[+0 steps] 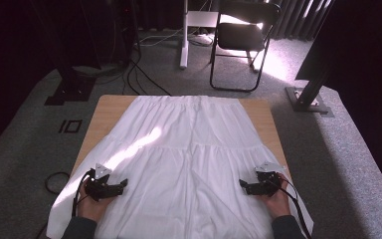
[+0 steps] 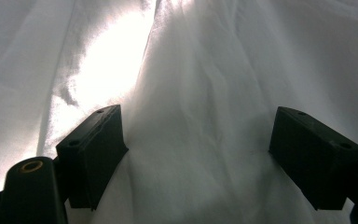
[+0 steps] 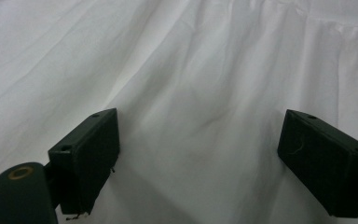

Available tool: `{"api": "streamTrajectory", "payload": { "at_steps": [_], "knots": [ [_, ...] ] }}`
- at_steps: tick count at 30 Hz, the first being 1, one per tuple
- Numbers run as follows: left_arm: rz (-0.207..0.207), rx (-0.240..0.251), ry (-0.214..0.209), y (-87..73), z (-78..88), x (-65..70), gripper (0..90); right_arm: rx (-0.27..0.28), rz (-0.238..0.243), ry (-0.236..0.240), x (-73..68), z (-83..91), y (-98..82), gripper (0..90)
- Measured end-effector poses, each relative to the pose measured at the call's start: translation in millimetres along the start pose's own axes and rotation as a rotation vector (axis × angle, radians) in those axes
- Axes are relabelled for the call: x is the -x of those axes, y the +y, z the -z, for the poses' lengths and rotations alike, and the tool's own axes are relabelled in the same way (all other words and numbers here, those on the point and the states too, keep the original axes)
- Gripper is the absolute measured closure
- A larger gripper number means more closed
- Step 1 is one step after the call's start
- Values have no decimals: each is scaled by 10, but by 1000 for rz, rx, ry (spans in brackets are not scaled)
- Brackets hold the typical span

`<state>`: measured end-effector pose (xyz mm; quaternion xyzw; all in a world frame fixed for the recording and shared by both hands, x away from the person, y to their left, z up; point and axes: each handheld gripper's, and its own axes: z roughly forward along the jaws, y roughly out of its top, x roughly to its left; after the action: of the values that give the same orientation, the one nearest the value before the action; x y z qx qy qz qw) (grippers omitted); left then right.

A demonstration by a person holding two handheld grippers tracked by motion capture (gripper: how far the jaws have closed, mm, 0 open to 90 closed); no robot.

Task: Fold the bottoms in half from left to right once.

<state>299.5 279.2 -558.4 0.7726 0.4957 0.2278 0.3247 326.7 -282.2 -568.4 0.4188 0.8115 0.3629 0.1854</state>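
A white tiered skirt [image 1: 184,149] lies spread flat over the wooden table [image 1: 104,109], waistband at the far end, hem hanging off the near edge. My left gripper [image 1: 122,185] rests on the cloth near the left hem, pointing toward the middle. My right gripper [image 1: 243,185] rests on the cloth near the right hem, pointing inward too. In the left gripper view the gripper [image 2: 198,140] is open, with wrinkled white fabric [image 2: 200,84] between the jaws. In the right gripper view the gripper [image 3: 200,149] is open too, over smooth fabric [image 3: 191,79], and grips nothing.
A black folding chair [image 1: 243,35] and a white stand leg [image 1: 184,35] are on the carpet beyond the table. Cables [image 1: 139,74] run on the floor at the far left. A dark post base [image 1: 308,97] stands at the right.
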Motion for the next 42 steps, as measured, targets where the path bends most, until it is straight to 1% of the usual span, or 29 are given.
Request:
{"api": "streamTrajectory", "payload": {
  "at_steps": [5, 8, 13, 15, 16, 17, 18, 19, 20, 22, 24, 27, 28, 29, 30, 32, 34, 35, 37, 38, 39, 40, 42],
  "knots": [
    [3, 2, 3, -1, 1, -1, 191, 0, 0, 0, -1, 0, 0, 121],
    [9, 8, 10, -6, 9, -3, 226, 0, 0, 0, -1, 0, 0, 120],
    [10, 8, 11, -5, 10, -4, 230, 0, 0, -1, 0, 0, 0, 121],
    [6, 2, 6, 0, 18, -5, 234, 1, -1, -2, -1, 0, 0, 123],
    [6, -6, 6, 10, 34, -2, 257, 1, -1, -2, 0, 0, 0, 124],
    [3, -11, 27, 19, 62, 4, 294, 1, -2, -2, 0, 1, 0, 125],
    [3, -11, 27, 19, 62, 4, 300, 1, -1, -2, 0, 1, -1, 124],
    [-2, 12, 65, 39, 153, -13, 298, 1, -1, -2, 0, 1, -1, 125],
    [5, 22, 78, 47, 209, -45, 295, 1, -1, -2, 0, 1, -1, 125],
    [19, 32, 123, 43, 314, -135, 268, 1, -1, -2, 0, 1, -1, 125],
    [40, 43, 161, 13, 412, -263, 235, 1, -1, -2, 0, 1, -1, 125],
    [111, 46, 187, -59, 531, -508, 181, 2, -2, -2, 0, 1, -1, 126],
    [111, 46, 187, -59, 531, -508, 170, 1, -2, -3, 0, 1, -1, 126],
    [142, 46, 202, -108, 569, -649, 168, 2, -2, -3, 0, 1, -1, 126],
    [154, 43, 211, -127, 562, -710, 162, 1, -2, -3, 0, 1, -1, 127],
    [168, 12, 208, -152, 510, -815, 150, 1, -4, -3, 1, 2, -1, 129],
    [168, -17, 210, -170, 435, -884, 146, 1, -4, -4, 1, 2, -1, 129],
    [176, -36, 200, -176, 397, -915, 146, 1, -4, -4, 1, 2, -1, 129],
    [165, -65, 197, -197, 330, -940, 136, 2, -4, -4, 1, 2, -1, 129],
    [168, -79, 186, -209, 308, -944, 124, 2, -4, -4, 1, 2, -1, 129],
    [175, -73, 166, -226, 294, -937, 124, 2, -4, -4, 1, 2, -1, 129],
    [172, -61, 151, -240, 290, -926, 123, 2, -4, -3, 1, 2, -2, 129],
    [157, -53, 138, -252, 298, -901, 133, 2, -3, -3, 2, 2, -2, 129]
  ]
}}
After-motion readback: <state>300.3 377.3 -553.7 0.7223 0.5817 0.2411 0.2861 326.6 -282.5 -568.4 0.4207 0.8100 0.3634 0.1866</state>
